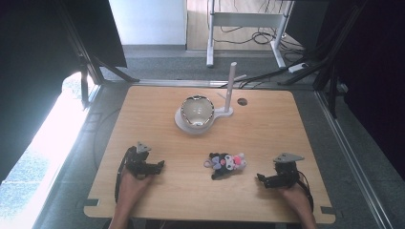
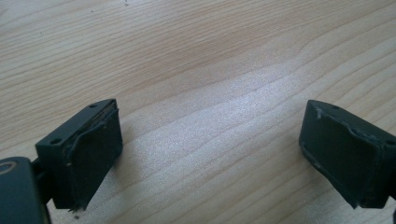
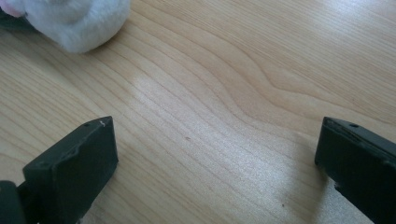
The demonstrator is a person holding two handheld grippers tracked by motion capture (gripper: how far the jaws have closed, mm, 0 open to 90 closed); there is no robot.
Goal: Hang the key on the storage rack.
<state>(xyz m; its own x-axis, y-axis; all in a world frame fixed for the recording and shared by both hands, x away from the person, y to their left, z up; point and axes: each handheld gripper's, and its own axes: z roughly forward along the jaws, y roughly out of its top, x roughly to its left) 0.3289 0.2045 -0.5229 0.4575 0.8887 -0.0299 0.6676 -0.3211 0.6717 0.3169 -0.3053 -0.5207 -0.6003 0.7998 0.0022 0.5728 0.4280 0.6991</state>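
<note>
A small plush toy, black with pink and white parts, lies on the wooden table between my two grippers. Its white fluffy edge shows at the top left of the right gripper view. My left gripper rests on the table to the toy's left, open, with bare wood between its jaws. My right gripper sits to the toy's right, also open and holding nothing. A shiny metal bowl stands on a white base farther back at the table's middle.
A white upright post rises from the white base just right of the bowl. A small dark hole marks the tabletop behind it. Beyond the table stand a white desk frame and cables on the floor.
</note>
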